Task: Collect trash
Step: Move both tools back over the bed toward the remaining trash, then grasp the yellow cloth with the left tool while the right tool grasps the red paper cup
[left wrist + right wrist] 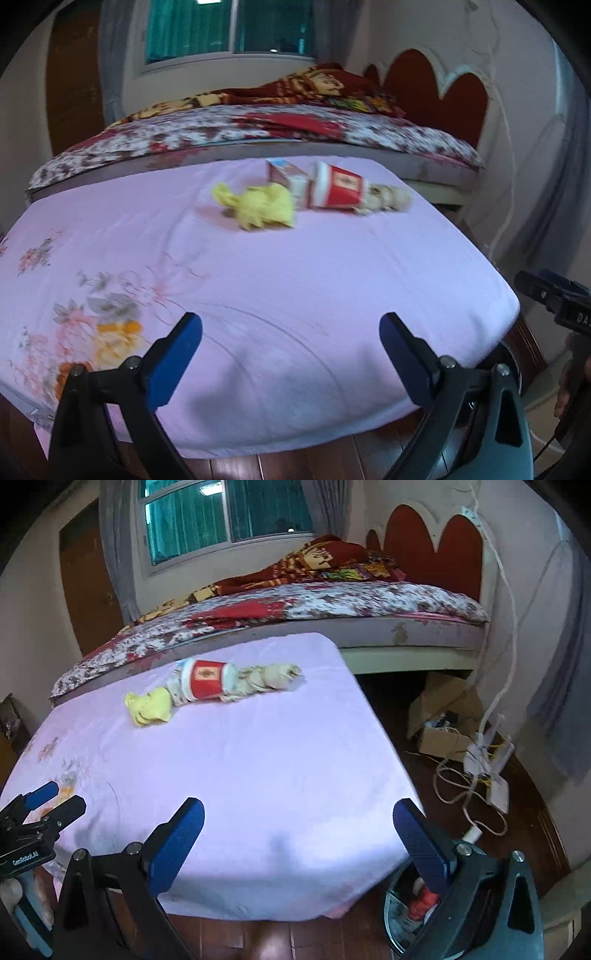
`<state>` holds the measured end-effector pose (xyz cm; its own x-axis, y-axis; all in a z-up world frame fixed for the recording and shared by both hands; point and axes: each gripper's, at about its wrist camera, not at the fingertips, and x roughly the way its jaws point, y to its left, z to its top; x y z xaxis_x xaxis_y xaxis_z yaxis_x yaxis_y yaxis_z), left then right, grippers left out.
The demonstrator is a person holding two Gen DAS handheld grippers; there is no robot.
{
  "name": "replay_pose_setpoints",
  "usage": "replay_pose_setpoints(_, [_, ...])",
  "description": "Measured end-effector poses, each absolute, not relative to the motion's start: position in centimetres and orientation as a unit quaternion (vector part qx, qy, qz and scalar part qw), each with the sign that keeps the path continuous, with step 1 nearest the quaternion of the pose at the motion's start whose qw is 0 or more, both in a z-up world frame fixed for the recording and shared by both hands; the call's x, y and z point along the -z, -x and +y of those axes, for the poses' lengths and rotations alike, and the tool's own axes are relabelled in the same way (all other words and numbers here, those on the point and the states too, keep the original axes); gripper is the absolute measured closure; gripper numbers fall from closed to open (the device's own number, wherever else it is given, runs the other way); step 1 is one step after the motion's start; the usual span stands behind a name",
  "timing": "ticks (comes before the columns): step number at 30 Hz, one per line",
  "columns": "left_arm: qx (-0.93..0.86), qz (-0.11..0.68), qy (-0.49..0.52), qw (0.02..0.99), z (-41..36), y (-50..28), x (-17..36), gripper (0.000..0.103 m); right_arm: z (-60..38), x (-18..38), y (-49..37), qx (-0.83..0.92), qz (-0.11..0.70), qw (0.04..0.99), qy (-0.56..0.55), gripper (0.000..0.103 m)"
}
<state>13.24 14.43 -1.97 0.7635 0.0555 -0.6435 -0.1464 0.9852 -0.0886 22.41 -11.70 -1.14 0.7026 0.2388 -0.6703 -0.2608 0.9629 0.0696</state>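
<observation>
Trash lies at the far side of a table with a pink cloth (295, 295): a crumpled yellow wrapper (258, 206) (149, 705), a small pink and white carton (288, 177), a red and white paper cup (338, 186) (205, 681) on its side, and crumpled beige paper (388, 199) (269, 679). My left gripper (291, 332) is open and empty over the near edge. My right gripper (299, 819) is open and empty over the near right corner. The left gripper also shows in the right wrist view (55, 801).
A trash bin (410, 912) with scraps inside sits on the floor under the table's near right corner. A bed (258, 125) stands behind the table. A cardboard box (447, 720) and white cables (480, 768) lie on the wooden floor at the right.
</observation>
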Motion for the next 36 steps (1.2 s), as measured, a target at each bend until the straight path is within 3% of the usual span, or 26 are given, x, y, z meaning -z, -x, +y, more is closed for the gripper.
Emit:
replay_pose_setpoints(14, [-0.080,0.339,0.068,0.935,18.6,-21.9,2.4,0.006,-6.2,1.8,-31.6,-0.137,0.361,0.922,0.037,0.000])
replay_pose_setpoints(29, [-0.068,0.399,0.081,0.911,19.3,-31.9,5.8,0.014,-1.4,4.0,-41.3,-0.137,0.377,0.915,0.031,0.000])
replay_pose_setpoints(31, [-0.042,0.421,0.106,0.900,19.7,-33.0,7.0,0.033,-1.0,4.1,-41.9,-0.142,0.379,0.914,0.029,0.000])
replay_pose_setpoints(32, [-0.032,0.421,0.107,0.900,19.7,-33.2,7.2,0.034,-0.8,4.1,-42.0,-0.143,0.379,0.914,0.029,0.000])
replay_pose_setpoints(33, [-0.025,0.417,0.096,0.903,19.4,-33.2,7.1,0.052,-0.5,4.1,-42.2,-0.145,0.379,0.913,0.028,0.000])
replay_pose_setpoints(34, [-0.021,0.414,0.089,0.906,19.3,-33.0,6.8,0.058,-0.1,4.1,-42.3,-0.149,0.379,0.913,0.027,0.000])
replay_pose_setpoints(36, [-0.017,0.401,0.087,0.912,19.3,-32.1,6.0,0.061,0.6,4.0,-42.4,-0.156,0.377,0.913,0.026,0.000])
